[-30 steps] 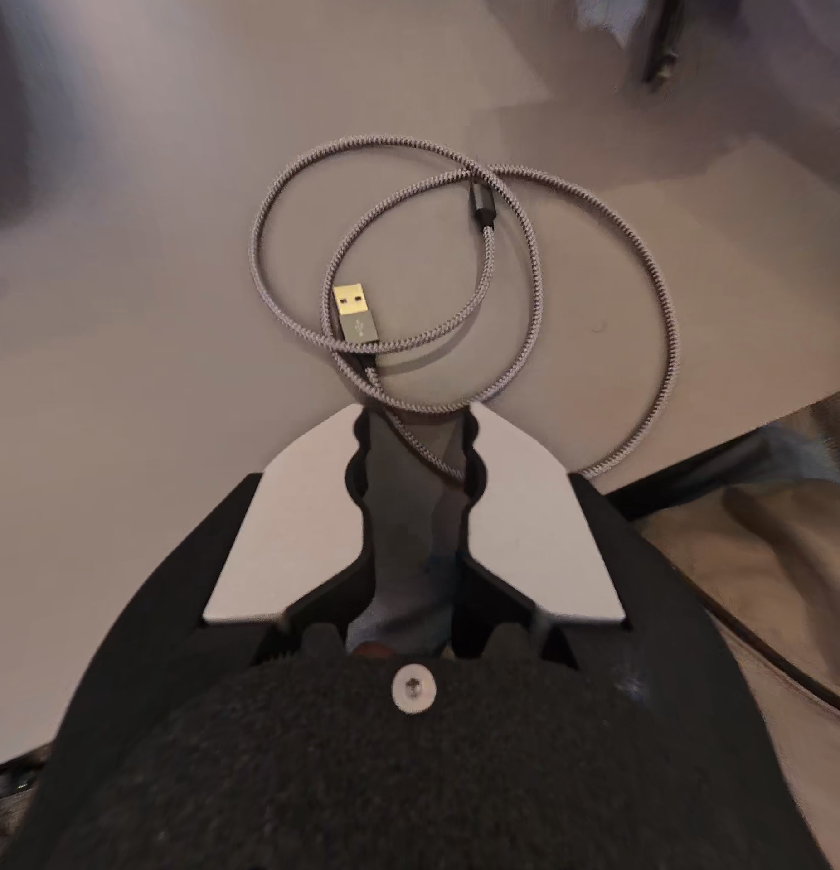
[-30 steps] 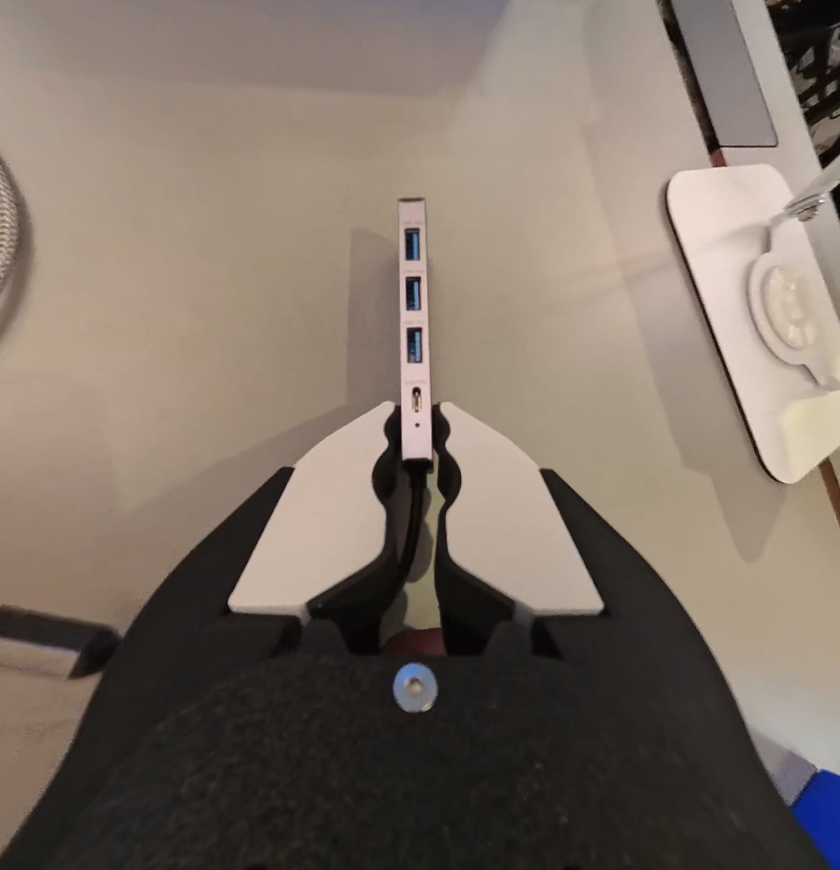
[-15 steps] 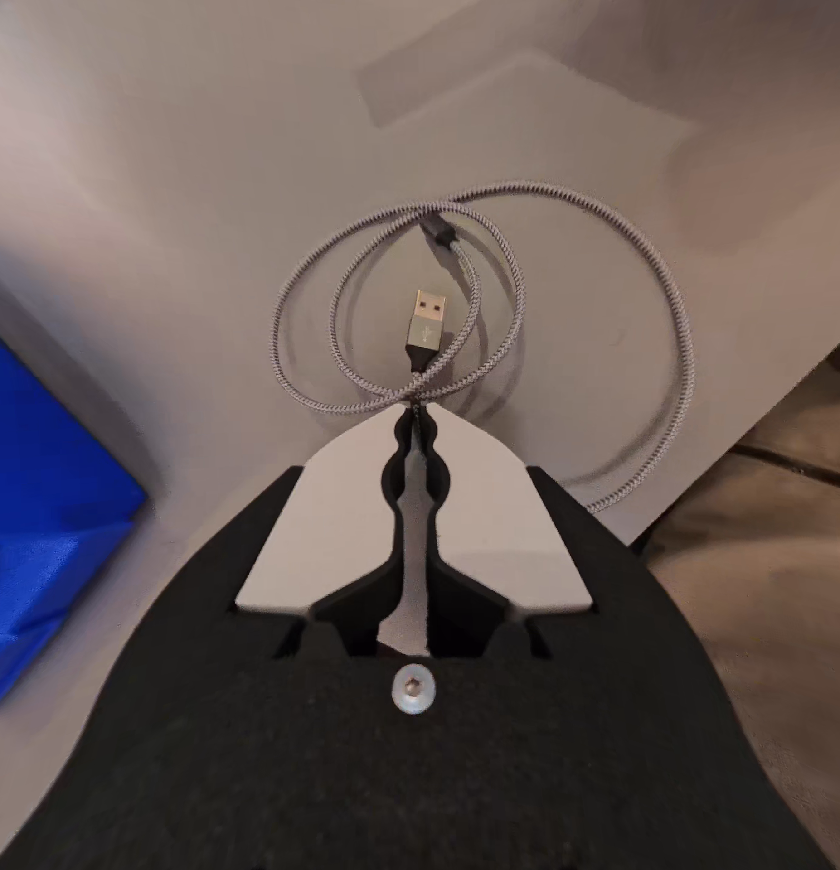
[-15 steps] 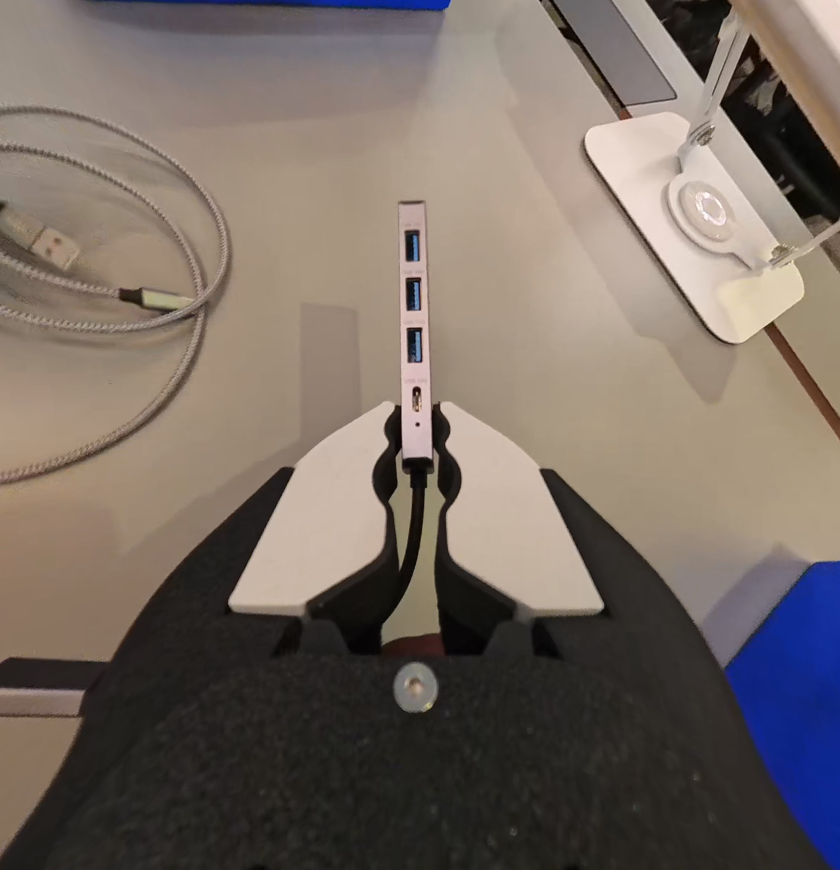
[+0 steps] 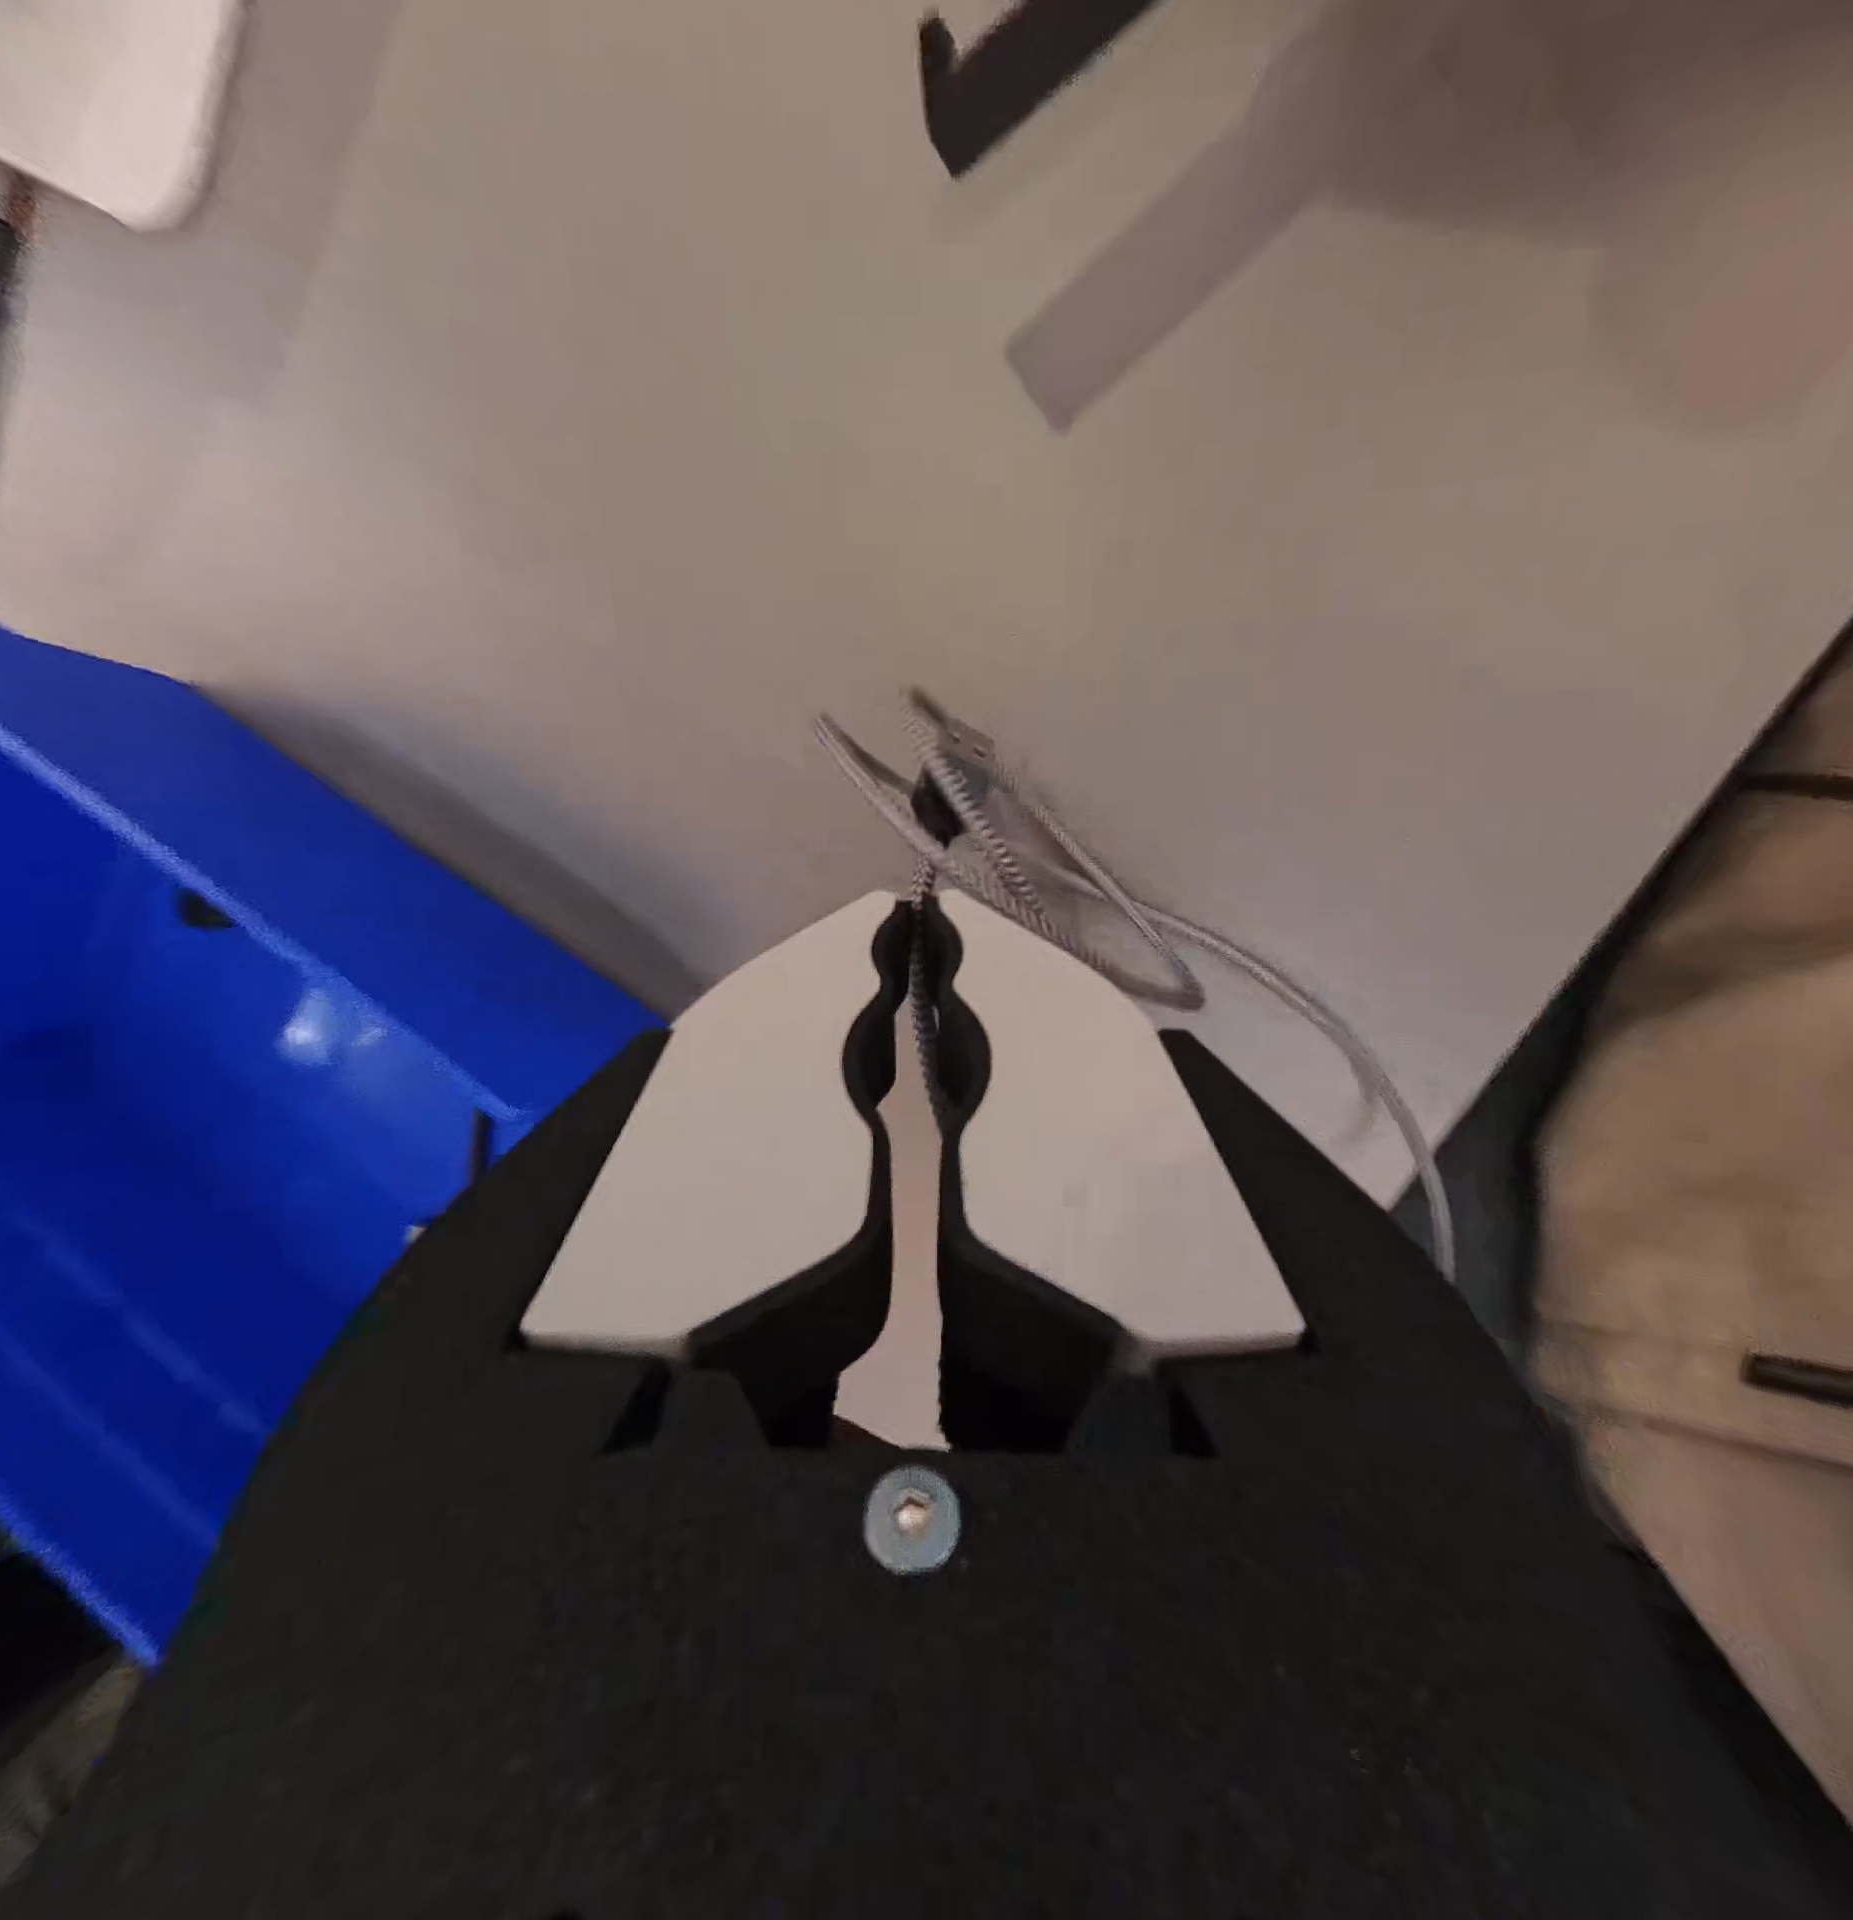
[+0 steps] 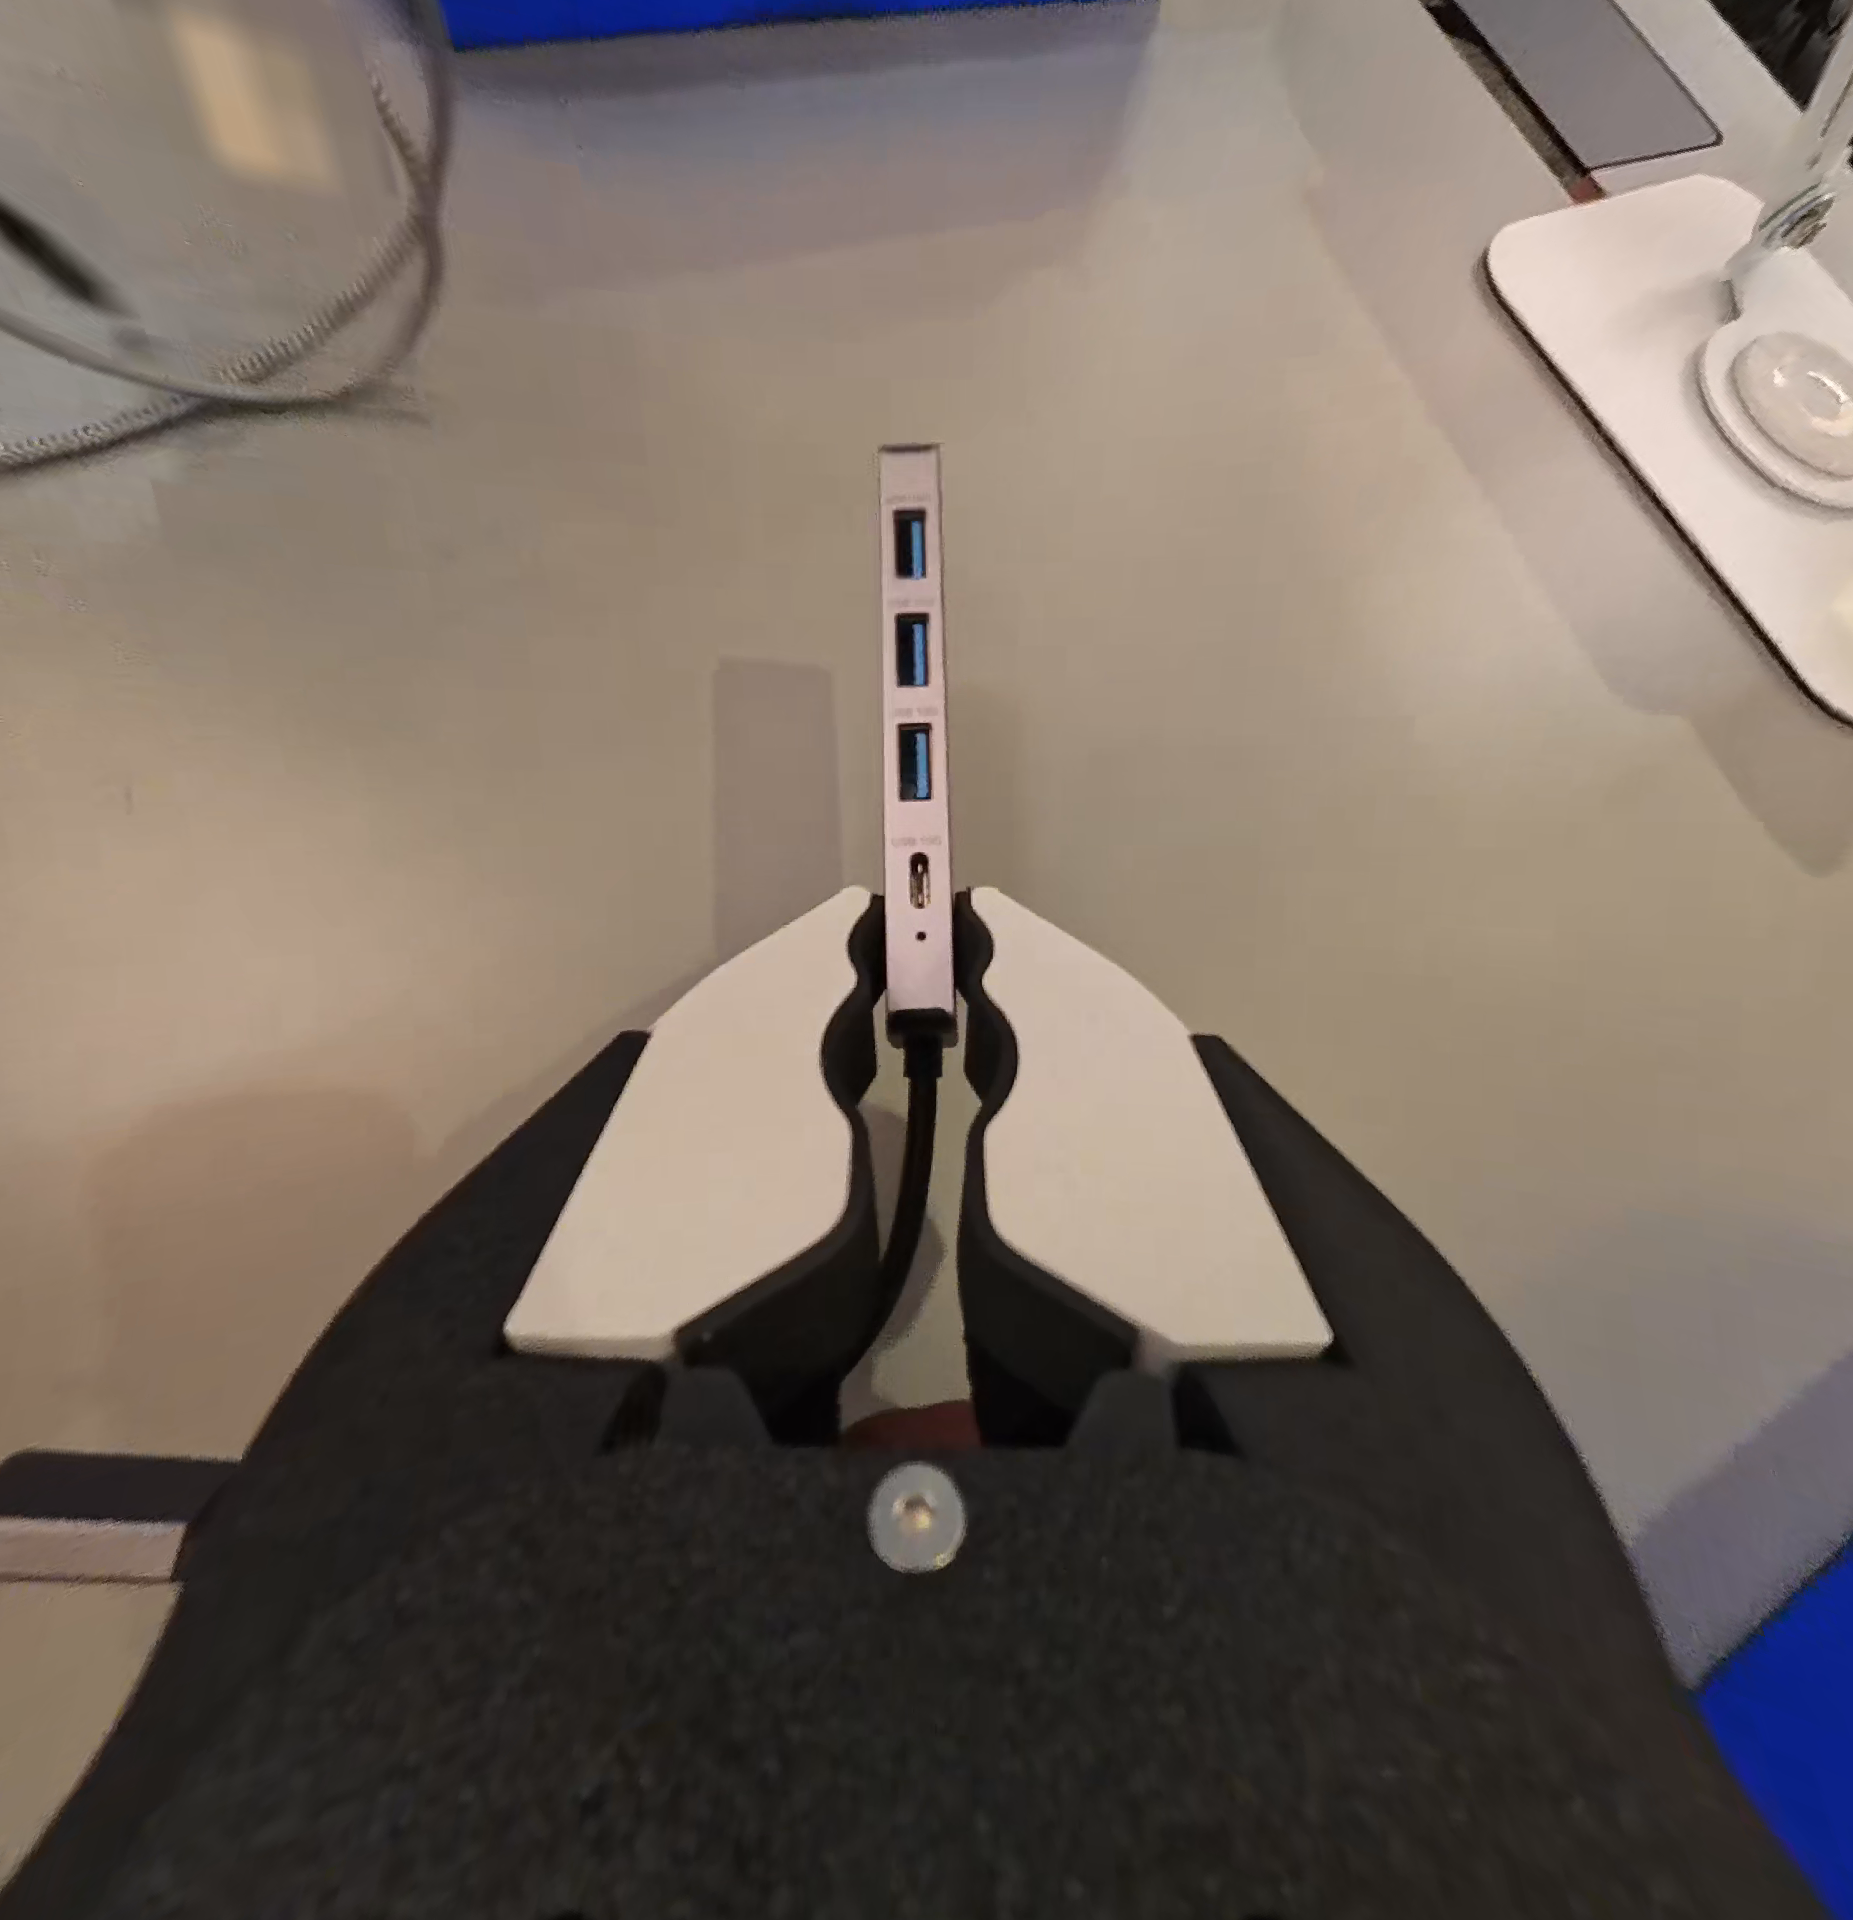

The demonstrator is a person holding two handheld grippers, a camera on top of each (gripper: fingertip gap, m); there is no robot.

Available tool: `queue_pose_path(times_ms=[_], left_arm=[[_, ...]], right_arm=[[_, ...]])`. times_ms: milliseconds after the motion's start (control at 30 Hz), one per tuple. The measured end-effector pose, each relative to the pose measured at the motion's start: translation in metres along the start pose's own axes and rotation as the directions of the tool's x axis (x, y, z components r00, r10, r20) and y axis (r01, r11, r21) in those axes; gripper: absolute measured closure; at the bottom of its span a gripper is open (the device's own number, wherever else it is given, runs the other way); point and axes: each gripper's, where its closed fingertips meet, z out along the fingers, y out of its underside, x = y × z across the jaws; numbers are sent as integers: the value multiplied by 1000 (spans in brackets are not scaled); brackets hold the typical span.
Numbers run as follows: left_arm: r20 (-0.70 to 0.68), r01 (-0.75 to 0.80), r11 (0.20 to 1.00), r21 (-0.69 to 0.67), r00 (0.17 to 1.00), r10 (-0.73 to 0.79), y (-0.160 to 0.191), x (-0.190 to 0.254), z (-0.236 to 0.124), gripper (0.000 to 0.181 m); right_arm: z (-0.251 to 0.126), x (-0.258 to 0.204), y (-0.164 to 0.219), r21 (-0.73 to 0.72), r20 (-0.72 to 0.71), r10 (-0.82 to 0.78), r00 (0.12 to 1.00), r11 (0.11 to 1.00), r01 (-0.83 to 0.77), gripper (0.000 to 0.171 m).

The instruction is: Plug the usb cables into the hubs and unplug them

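I have the left gripper (image 5: 917,914) pinching the braided cable (image 5: 927,997) just behind its blurred plug (image 5: 958,743), seemingly lifted off the bench (image 5: 693,416), and the right gripper (image 6: 917,940) clamping the upright hub (image 6: 911,665), so next I must align plug with a blue port.

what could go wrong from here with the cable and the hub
1. The left tongs pinch the braided cable behind its plug, not the plug itself, so the plug may swing and miss a port.
2. Loose cable loops hang tangled near the plug and might snag.
3. The right tongs hold only the hub at its cabled end; pushing a plug in could lever it out of line.
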Motion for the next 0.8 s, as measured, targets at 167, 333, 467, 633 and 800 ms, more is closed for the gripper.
queue_pose_path(times_ms=[167, 333, 467, 633, 800], left_arm=[[127, -16, 980, 197, 992, -10, -22, -6, -23, 180], [380, -278, 952, -125, 873, 305, -1, -26, -13, 180], [175, -67, 995, 78, 983, 52, -24, -23, -12, 180], [-27, 175, 916, 360, 984, -177, -60, -16, -40, 180], [-135, 350, 798, 490, 935, -327, -66, -10, -45, 180]], right_arm=[[-3, 1, -9, 53, -49, 18, 999, 998, -15, 159], [-8, 3, -4, -25, -64, -4, 998, 1000, 2, 159], [-13, -4, -18, 4, -55, -29, 998, 1000, 29, 159], [-19, 3, -31, 68, -158, -77, 984, 994, 89, 159], [-21, 16, -40, -1, -352, -263, 898, 960, 281, 159]])
